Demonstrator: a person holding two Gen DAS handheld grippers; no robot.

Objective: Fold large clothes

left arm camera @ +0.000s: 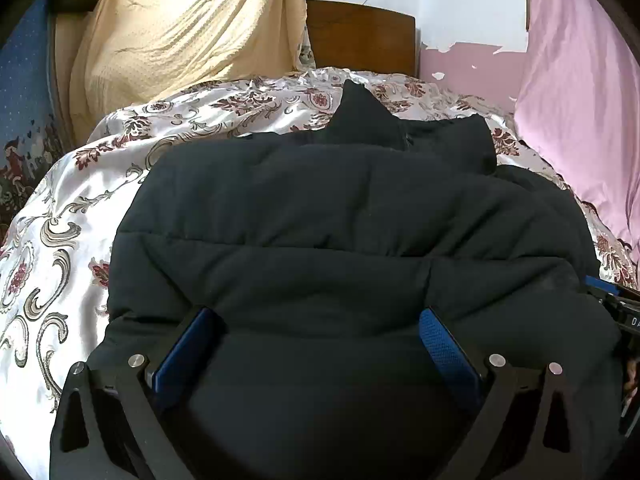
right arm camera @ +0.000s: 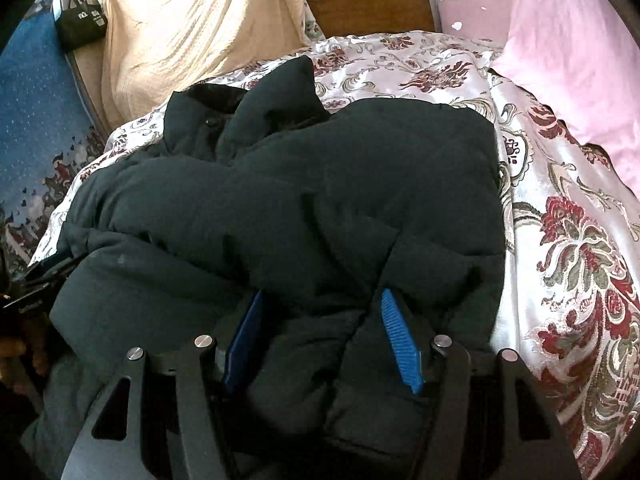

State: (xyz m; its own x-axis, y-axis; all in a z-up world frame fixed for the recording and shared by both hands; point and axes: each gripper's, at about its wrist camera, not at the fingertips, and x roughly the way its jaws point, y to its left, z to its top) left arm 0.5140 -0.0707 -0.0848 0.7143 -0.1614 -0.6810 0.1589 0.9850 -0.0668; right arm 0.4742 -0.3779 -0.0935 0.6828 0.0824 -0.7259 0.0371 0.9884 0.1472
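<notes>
A black puffer jacket lies bunched on a floral satin bedspread, its collar toward the headboard. My left gripper rests on the jacket's near edge with its jaws spread wide and puffy fabric bulging between the blue pads. In the right wrist view the same jacket is folded over itself, collar at the upper left. My right gripper stands about half open over the near hem, with creased folds of the jacket lying loose between its fingers.
A pink pillow lies at the right of the bed, a cream cloth hangs at the back left, and a wooden headboard stands behind. A black bag sits at the far left. Bare bedspread shows right of the jacket.
</notes>
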